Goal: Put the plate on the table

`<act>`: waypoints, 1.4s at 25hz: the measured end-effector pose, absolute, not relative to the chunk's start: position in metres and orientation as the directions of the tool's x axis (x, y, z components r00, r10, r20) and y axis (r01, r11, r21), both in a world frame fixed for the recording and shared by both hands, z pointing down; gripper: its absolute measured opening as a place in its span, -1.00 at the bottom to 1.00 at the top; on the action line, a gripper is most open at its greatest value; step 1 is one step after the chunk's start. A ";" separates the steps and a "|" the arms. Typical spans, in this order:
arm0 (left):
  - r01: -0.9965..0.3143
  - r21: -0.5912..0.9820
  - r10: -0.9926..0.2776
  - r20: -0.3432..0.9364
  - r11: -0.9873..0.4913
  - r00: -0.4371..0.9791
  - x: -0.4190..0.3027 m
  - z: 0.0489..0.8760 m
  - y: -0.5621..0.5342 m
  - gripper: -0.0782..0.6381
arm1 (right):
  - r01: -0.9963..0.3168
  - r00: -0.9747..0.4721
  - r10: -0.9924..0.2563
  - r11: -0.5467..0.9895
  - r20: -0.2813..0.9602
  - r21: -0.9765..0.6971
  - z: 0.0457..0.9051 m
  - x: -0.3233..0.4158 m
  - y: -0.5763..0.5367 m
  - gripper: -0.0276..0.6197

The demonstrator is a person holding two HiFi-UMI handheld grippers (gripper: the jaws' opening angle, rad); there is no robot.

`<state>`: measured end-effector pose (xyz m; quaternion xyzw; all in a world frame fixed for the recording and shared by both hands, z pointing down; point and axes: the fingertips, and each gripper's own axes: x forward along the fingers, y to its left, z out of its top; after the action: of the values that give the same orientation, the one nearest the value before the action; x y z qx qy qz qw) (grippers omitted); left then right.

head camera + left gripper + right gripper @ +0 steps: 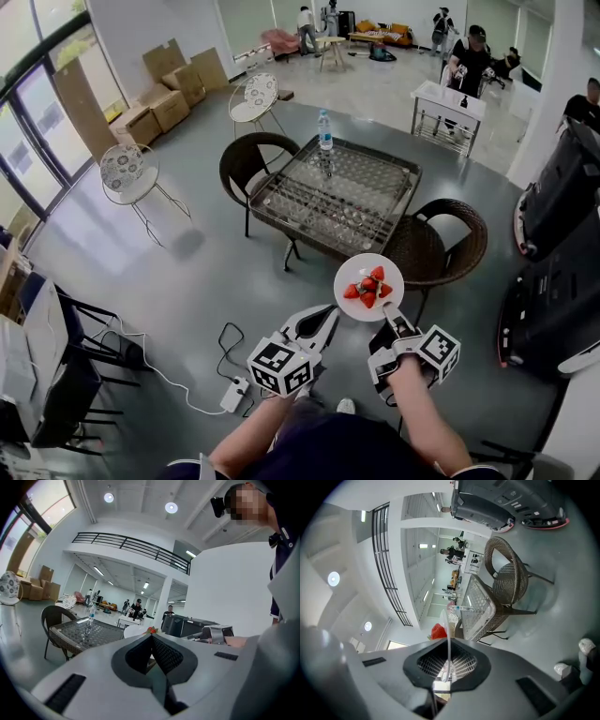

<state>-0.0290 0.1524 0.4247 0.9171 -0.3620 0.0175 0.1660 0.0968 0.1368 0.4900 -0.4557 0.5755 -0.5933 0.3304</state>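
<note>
Right gripper (389,317) jaws clamp the plate (359,268) by its rim; left gripper (323,323) jaws together, empty. Plate judged stiff, light, breakable. Loose strawberries (370,286) may slide, so keep level.

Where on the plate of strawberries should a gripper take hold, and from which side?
Grip the thin rim nearest the person, coming in level and edge-on from that side. The plate is flat and held level, and the strawberries sit in the middle, so only the bare rim is free. The right gripper is shut on that near rim, which looks sound.
</note>
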 end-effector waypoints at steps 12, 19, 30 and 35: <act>-0.679 0.291 -0.668 0.153 -0.674 0.728 -0.028 0.427 0.155 -0.76 | -0.144 -0.381 -0.911 -0.113 0.161 -0.983 0.491 0.098 0.136 -0.87; -0.683 0.286 -0.673 0.149 -0.671 0.724 -0.027 0.431 0.153 -0.76 | -0.130 -0.388 -0.911 -0.094 0.138 -0.987 0.492 0.098 0.132 -0.87; -0.682 0.292 -0.669 0.160 -0.670 0.726 -0.024 0.436 0.117 -0.76 | -0.146 -0.386 -0.910 -0.101 0.151 -0.984 0.496 0.104 0.097 -0.87; -0.664 0.309 -0.652 0.156 -0.681 0.742 -0.030 0.443 0.085 -0.76 | -0.150 -0.372 -0.914 -0.112 0.160 -0.982 0.501 0.098 0.067 -0.87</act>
<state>-0.0298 0.0850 0.4427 0.9167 -0.3589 0.0165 0.1750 0.0984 0.0669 0.5012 -0.4570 0.5821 -0.5891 0.3246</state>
